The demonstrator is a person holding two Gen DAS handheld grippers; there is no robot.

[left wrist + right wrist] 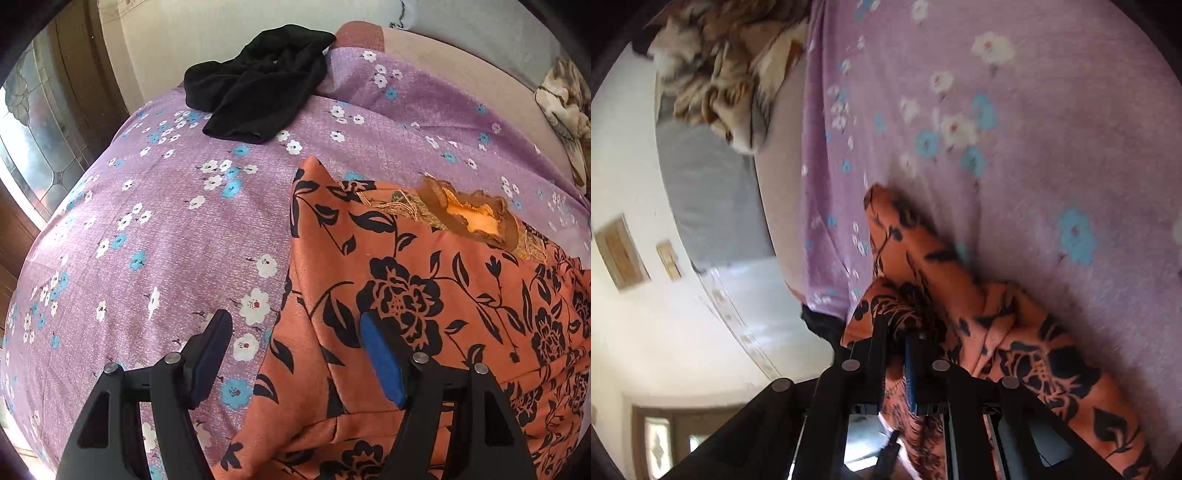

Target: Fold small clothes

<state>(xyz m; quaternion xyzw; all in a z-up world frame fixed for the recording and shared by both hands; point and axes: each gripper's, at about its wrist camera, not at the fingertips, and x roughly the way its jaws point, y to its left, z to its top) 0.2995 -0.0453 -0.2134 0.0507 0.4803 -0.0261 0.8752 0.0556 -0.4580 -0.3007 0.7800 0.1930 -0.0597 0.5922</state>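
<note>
The orange floral garment lies on the purple bedsheet; the left gripper hovers open over its edge, the right gripper pinches a fold

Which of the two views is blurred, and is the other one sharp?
Right wrist view: motion-blurred, smearing the purple bedsheet; orange floral garment soft. Left wrist view: sharp, evenly lit, fisheye bending the bed; black garment crisp.
</note>
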